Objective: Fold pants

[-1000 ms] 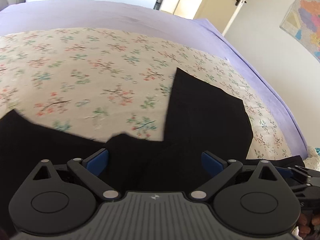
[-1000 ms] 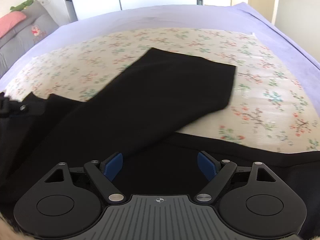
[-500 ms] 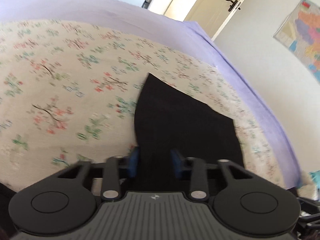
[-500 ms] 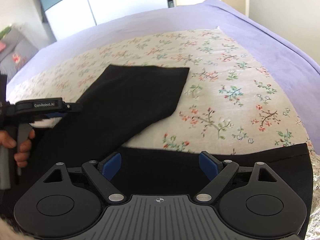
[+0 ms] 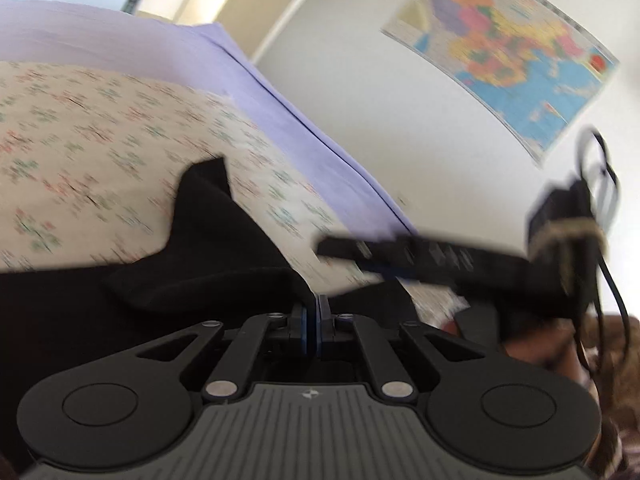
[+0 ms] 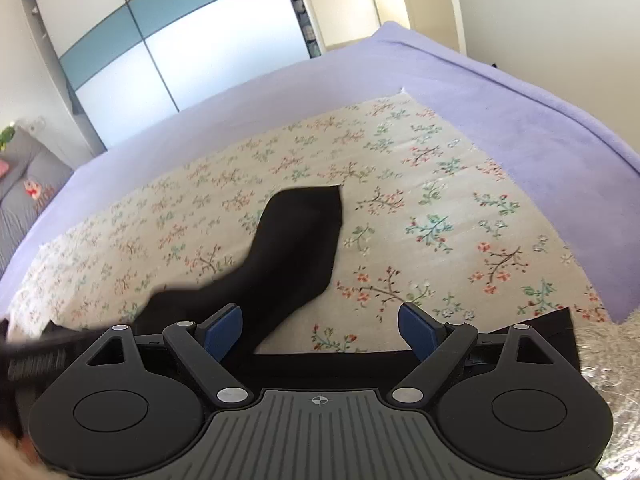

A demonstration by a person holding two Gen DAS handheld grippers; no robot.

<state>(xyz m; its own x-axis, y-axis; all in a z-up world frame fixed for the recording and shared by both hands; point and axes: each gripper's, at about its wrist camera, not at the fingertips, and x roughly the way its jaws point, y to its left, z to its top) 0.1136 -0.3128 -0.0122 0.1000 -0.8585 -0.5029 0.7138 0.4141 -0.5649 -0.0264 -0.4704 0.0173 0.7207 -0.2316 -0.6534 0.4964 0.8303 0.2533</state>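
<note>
The left gripper (image 5: 316,322) is pinched together on black cloth of the pants (image 5: 224,240) — one leg runs away from it across the floral cover (image 5: 80,140). The right gripper (image 6: 320,330) gapes empty above the near edge — farther from that leg.

One pair of black pants (image 6: 296,240) on one floral cloth (image 6: 440,208), over one purple sheet (image 6: 520,120). Two grippers, left (image 5: 315,312) and right (image 6: 320,330). One map (image 5: 508,48), one door (image 5: 280,12).
</note>
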